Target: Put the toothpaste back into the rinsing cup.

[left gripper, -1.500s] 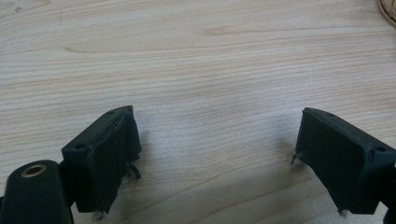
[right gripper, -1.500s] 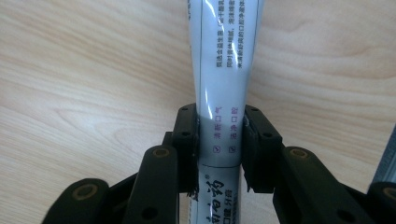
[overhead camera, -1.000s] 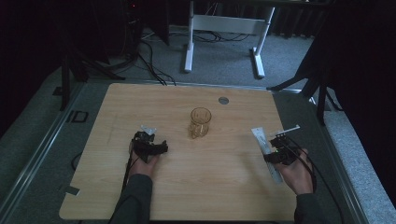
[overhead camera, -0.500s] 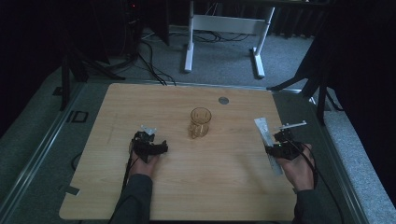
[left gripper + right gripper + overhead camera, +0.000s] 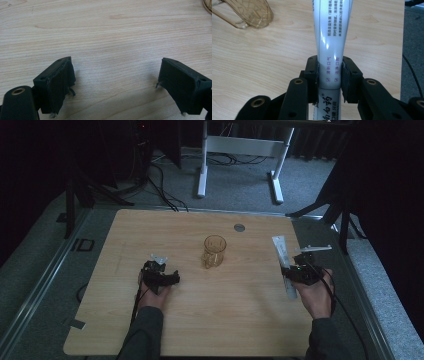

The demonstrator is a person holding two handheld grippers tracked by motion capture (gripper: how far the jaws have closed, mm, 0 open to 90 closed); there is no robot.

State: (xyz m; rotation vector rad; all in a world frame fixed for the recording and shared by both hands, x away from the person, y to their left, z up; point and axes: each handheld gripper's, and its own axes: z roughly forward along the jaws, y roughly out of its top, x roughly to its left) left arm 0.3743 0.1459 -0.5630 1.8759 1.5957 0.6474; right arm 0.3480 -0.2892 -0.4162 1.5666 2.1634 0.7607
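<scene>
Though light, tube (image 5: 332, 37) likely soft and smooth-skinned: apt to dent or squirt under a hard squeeze, apt to slide in slack jaws. Best taken across the fuller, rounder stretch toward the cap end, not the flat crimped tail, which would fold.

Right hand-held gripper (image 5: 329, 73) clamped on tube across its lower body, jaws pressing both sides, printed face up. Seen from above, tube (image 5: 283, 265) sits at right side of tabletop (image 5: 200, 330), crimped end pointing far, near end toward the hand; whether lifted clear of the wood or resting on it, cannot tell.

Left hand-held gripper (image 5: 117, 85) open, jaws wide apart over bare wood, nothing between them; at left of tabletop in high view (image 5: 159, 276).

Cup (image 5: 214, 251), amber and see-through, upright at centre, well apart from both.

Compared with a second ago: tube swung round from a slant to nearly straight near-to-far, right hand drawn slightly nearer. Left side and cup unchanged.
</scene>
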